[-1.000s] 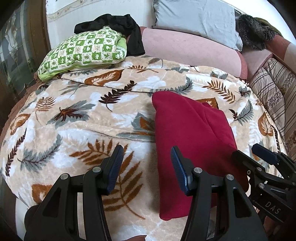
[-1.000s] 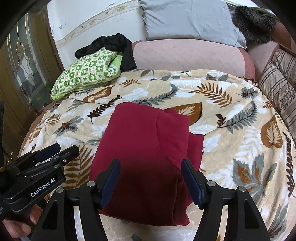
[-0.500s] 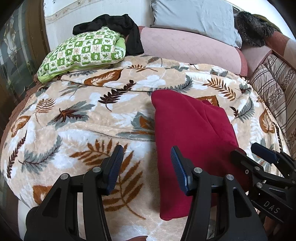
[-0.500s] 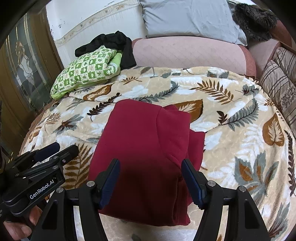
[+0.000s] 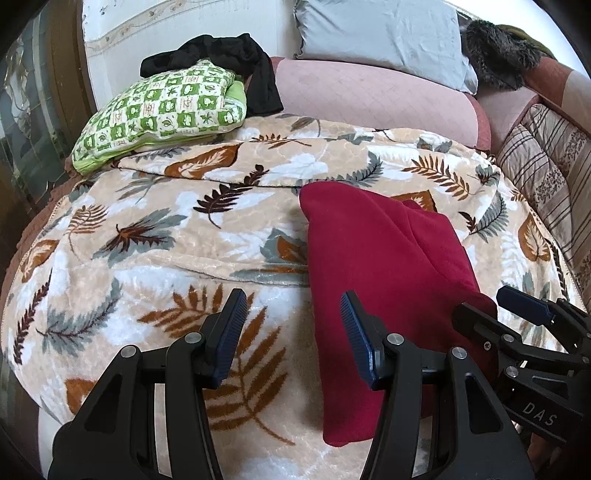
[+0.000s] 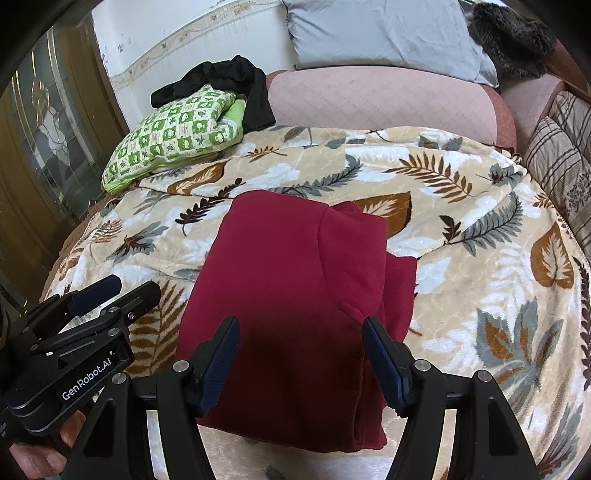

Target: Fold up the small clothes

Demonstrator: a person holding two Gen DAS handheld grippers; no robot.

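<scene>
A folded dark red garment point(image 6: 295, 295) lies flat on the leaf-patterned blanket point(image 6: 480, 266); it also shows in the left wrist view point(image 5: 384, 266). My right gripper point(image 6: 301, 363) is open and empty, hovering over the garment's near edge. My left gripper point(image 5: 293, 334) is open and empty, above the blanket point(image 5: 147, 258) just left of the garment's near left edge. Each gripper shows in the other's view: the right one point(image 5: 517, 317) at the garment's near right, the left one point(image 6: 110, 295) to its left.
A green checked pillow point(image 5: 166, 114) with a black garment point(image 5: 236, 62) on it lies at the far left. A pink bolster point(image 5: 369, 96) and grey pillow point(image 5: 380, 33) line the back. Striped cushions point(image 5: 546, 173) stand at the right. A glass door point(image 6: 48, 147) is left.
Both grippers have drawn back slightly and stayed open. The red garment has not moved.
</scene>
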